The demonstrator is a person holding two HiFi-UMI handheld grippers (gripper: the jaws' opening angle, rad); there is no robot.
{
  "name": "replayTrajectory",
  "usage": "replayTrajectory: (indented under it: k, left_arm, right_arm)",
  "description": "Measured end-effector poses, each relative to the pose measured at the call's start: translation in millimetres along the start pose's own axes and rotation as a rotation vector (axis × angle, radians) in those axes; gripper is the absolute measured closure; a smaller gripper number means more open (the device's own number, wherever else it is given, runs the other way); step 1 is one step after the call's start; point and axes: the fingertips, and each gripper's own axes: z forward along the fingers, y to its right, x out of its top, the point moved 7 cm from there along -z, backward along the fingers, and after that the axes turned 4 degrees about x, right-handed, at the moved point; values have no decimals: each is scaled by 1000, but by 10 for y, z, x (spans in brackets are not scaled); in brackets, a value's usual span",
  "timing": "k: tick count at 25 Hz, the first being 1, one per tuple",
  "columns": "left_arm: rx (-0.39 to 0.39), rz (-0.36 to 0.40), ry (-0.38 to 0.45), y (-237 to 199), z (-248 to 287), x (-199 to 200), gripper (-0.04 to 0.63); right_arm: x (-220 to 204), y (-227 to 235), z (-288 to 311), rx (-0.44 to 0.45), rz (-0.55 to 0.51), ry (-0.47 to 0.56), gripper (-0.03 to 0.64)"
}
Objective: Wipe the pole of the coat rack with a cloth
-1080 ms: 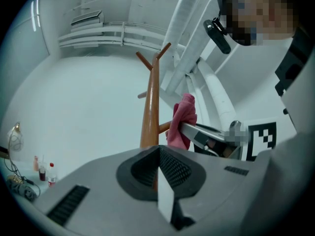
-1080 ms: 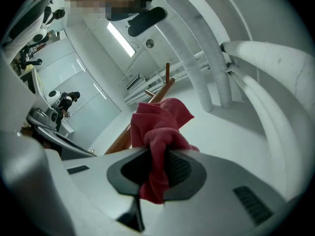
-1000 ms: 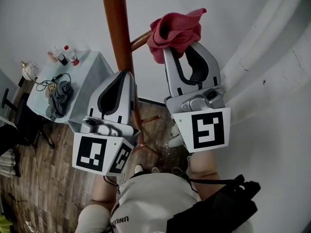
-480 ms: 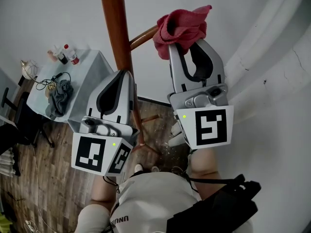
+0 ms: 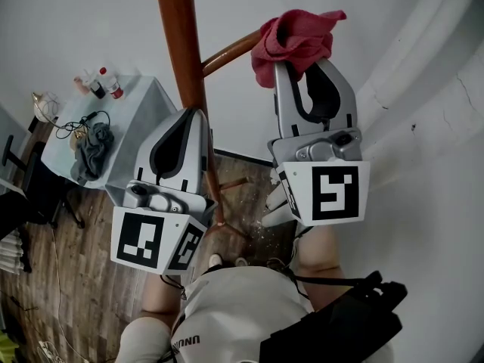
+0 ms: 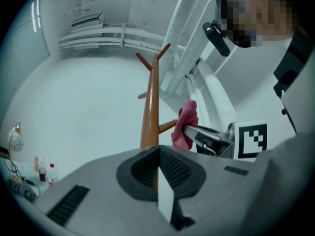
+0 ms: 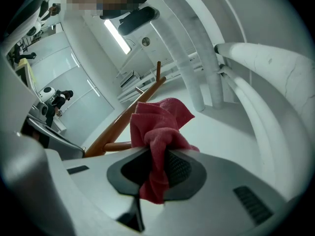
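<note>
The brown wooden pole point(image 5: 181, 44) of the coat rack rises at the top centre of the head view, with a peg point(image 5: 227, 55) branching to the right. My right gripper point(image 5: 302, 70) is shut on a red cloth point(image 5: 295, 40) that bunches above its tips, at the outer end of that peg. In the right gripper view the cloth point(image 7: 157, 127) hangs between the jaws of the right gripper point(image 7: 156, 166), and the pole point(image 7: 125, 117) slants behind it. My left gripper point(image 5: 198, 116) is shut and holds nothing, its tips just beside the pole point(image 6: 150, 112).
A small pale table point(image 5: 140, 108) at the left carries bottles point(image 5: 106, 85), a cable and a dark rag point(image 5: 92, 153). Thick white pipes point(image 5: 412, 66) run along the wall on the right. The rack's feet stand on wood flooring point(image 5: 83, 278) below.
My right gripper has carried the red cloth up and to the right, outward along the peg, so more of the peg shows. The left gripper has stayed in place.
</note>
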Motion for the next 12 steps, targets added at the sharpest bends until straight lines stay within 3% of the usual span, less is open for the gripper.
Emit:
replayTrajectory:
  k: [12]
  left_arm:
    - [-2, -4, -5, 13, -21, 23, 586]
  right_arm:
    - [-328, 46, -320, -54, 93, -114, 546]
